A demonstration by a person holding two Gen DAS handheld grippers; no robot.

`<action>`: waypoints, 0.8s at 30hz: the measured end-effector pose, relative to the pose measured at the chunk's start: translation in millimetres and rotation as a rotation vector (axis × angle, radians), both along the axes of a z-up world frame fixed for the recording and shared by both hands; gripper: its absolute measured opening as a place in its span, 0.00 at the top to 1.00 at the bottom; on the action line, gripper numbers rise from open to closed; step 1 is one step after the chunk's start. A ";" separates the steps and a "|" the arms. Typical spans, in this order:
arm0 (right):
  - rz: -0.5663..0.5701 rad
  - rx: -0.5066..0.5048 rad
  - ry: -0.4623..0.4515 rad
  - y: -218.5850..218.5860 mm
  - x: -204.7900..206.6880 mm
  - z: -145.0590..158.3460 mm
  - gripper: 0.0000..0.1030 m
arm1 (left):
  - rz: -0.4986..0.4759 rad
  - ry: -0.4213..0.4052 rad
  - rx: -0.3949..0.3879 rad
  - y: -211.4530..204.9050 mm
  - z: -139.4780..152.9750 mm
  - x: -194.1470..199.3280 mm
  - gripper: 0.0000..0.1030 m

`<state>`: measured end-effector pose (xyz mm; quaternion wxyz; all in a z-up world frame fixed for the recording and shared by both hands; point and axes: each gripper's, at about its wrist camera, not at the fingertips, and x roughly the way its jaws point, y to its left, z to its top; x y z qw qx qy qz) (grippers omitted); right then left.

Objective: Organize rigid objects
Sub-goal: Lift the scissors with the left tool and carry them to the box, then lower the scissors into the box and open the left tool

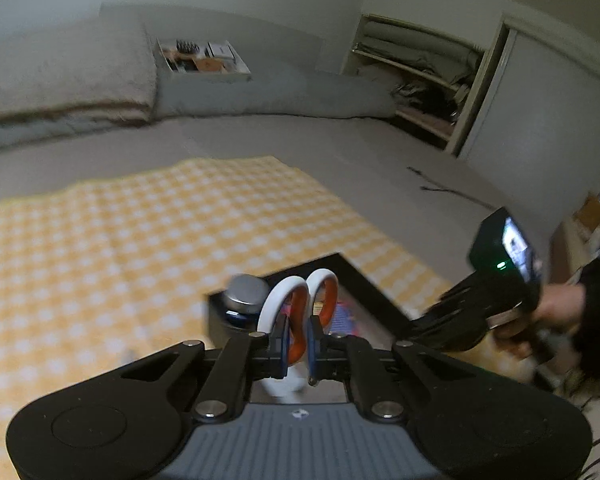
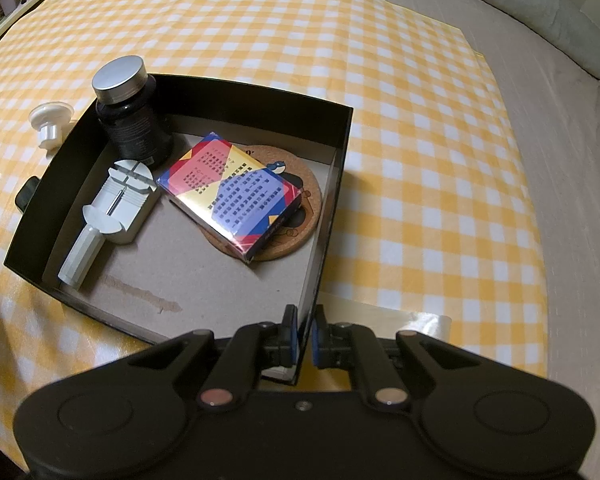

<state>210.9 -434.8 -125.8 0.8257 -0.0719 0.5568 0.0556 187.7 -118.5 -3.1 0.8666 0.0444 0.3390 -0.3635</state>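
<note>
Lower centre of the left wrist view, the left gripper [image 1: 298, 344] clamps orange-and-white scissors [image 1: 300, 308]; the right gripper [image 2: 305, 340], bottom centre, pinches the wall of the black tray [image 2: 256, 92] holding a dark bottle [image 2: 134, 120].

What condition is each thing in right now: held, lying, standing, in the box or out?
Scissors: held in the left gripper, handles forward.
Black box: open, its wall pinched by the right gripper.
Dark bottle: upright in the box, capped.
Card pack: flat on the cork coaster.
White tool: lying in the box.
White plug: outside on the cloth.
</note>
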 end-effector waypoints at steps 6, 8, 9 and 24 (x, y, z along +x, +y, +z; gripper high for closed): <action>-0.001 0.000 0.000 0.5 0.0 0.2 0.93 | -0.032 0.107 -0.066 -27.7 -20.5 3.5 0.92; -0.001 0.001 0.000 0.4 0.0 0.2 0.93 | -0.046 0.125 -0.062 -38.8 -28.4 5.4 0.92; -0.001 0.001 0.000 0.4 0.0 0.2 0.93 | -0.049 0.140 -0.066 -43.9 -31.4 7.0 0.92; 0.005 0.009 0.002 -1.2 -0.2 0.2 0.93 | 0.112 0.381 -0.167 -89.0 -94.2 24.6 0.85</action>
